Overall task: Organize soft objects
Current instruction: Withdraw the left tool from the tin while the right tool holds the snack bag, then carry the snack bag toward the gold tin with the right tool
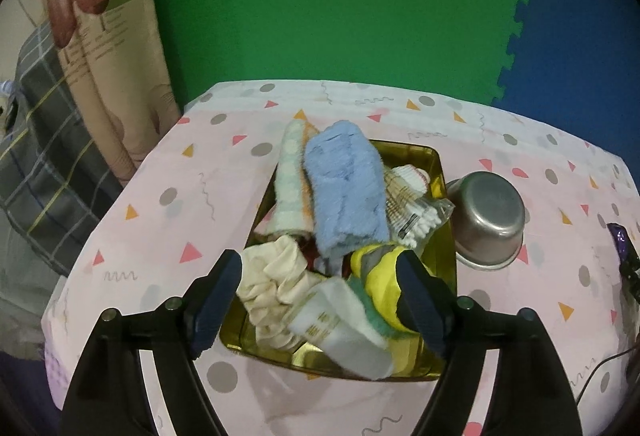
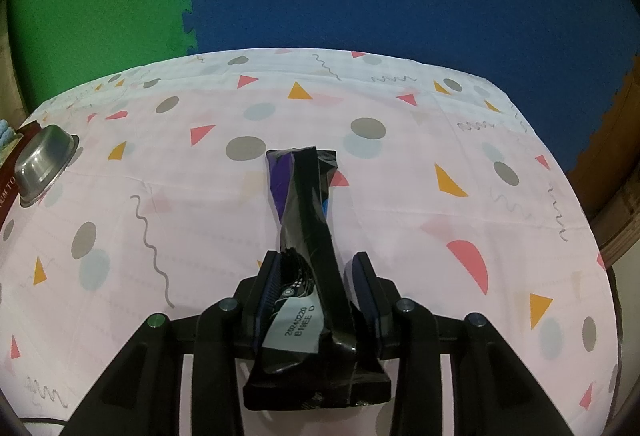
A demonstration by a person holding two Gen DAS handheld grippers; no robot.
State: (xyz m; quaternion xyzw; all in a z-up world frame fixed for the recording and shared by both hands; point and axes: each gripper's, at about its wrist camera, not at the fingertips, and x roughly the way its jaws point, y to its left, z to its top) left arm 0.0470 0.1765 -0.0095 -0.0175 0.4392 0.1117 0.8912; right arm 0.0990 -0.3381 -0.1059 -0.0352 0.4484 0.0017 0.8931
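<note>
Hovering wide-jawed, left gripper (image 1: 320,292) straddles heaped socks in gold tin (image 1: 442,172), gripping none; overhanging white sock (image 1: 352,332) could spill. Right gripper (image 2: 316,292) pinches black packet (image 2: 308,204); may slip.

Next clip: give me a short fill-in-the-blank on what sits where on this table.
1. The socks and towels are piled in a ____-coloured tray.
2. The metal bowl beside the tray lies ____ down.
3. The right claw is shut on a black ____.
4. The left claw above the pile is ____.

Missing words: gold; upside; packet; open
</note>
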